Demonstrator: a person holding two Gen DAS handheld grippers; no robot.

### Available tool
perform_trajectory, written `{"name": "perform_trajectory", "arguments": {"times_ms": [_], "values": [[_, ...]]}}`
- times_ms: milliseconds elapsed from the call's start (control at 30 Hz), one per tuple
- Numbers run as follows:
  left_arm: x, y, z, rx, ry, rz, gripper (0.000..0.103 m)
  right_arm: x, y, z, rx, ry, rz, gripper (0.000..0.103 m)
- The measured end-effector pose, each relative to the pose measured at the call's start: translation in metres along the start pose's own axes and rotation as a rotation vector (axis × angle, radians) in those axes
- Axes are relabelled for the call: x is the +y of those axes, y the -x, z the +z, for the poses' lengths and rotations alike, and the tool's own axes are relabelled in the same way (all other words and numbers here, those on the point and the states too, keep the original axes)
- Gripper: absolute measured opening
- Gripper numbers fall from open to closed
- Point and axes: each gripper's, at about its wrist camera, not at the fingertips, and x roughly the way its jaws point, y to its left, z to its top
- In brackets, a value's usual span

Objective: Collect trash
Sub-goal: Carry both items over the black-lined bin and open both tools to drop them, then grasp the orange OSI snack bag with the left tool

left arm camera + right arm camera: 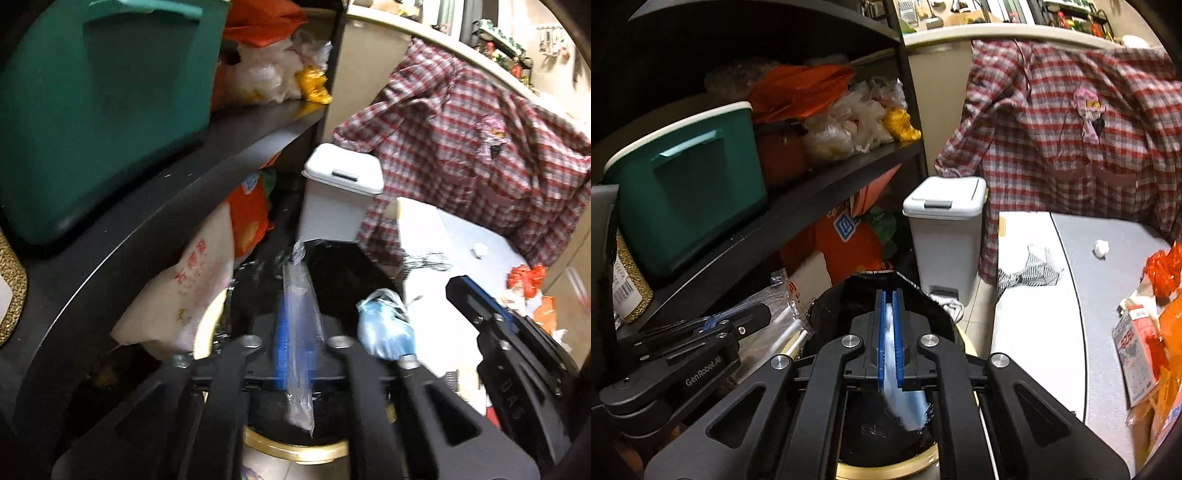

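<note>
A bin with a gold rim (295, 452) and a black liner (864, 435) stands below both grippers. My left gripper (297, 295) hangs over it with its jaws apart. A long clear plastic wrapper (299, 369) dangles loose in the gap. My right gripper (889, 295) is to its right, jaws a narrow gap apart. A crumpled light-blue plastic piece (908, 402) lies in that gap and hangs below, its lower end blurred. In the left wrist view this piece (386, 328) shows clear of the right gripper's tip (452, 286), over the bin.
A black shelf unit on the left holds a green tub (687, 184) and plastic bags. A white pedal bin (945, 206) stands behind. A plaid shirt (1071, 129) hangs over a grey table (1108, 295) that bears a paper ball (1101, 248), an orange wrapper (1163, 269) and a carton (1137, 350).
</note>
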Motion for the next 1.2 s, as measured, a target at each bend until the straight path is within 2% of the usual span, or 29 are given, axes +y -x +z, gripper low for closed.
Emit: {"name": "perform_trajectory", "arguments": {"times_ms": [33,67,100,200,433,633,700,933,1200], "values": [[0.001,-0.001,0.0,-0.002,0.002,0.012,0.058,-0.001,-0.001,0.0,0.004,-0.005,-0.001,0.02],[0.002,0.001,0.0,-0.021,0.007,0.033,0.072,-0.002,-0.001,0.0,0.003,-0.013,-0.007,0.035],[0.003,0.004,0.0,-0.041,0.008,0.054,0.073,-0.003,0.0,-0.001,-0.003,-0.019,-0.017,0.044],[0.005,0.004,0.001,-0.043,0.022,0.073,0.082,-0.006,0.004,-0.002,-0.021,-0.025,-0.047,0.049],[0.0,0.011,0.001,-0.059,-0.001,0.085,0.086,-0.014,0.016,-0.002,-0.021,-0.039,-0.066,0.062],[-0.011,0.028,-0.005,-0.081,-0.028,0.071,0.095,-0.024,0.054,-0.004,-0.051,-0.042,-0.091,0.076],[-0.016,0.034,-0.008,-0.089,-0.037,0.07,0.095,-0.029,0.07,-0.006,-0.064,-0.042,-0.099,0.084],[-0.05,0.064,-0.015,-0.125,-0.099,0.037,0.095,-0.059,0.129,-0.015,-0.092,-0.071,-0.126,0.087],[-0.108,0.092,-0.03,-0.175,-0.174,-0.059,0.095,-0.104,0.192,-0.037,-0.173,-0.041,-0.276,0.088]]}}
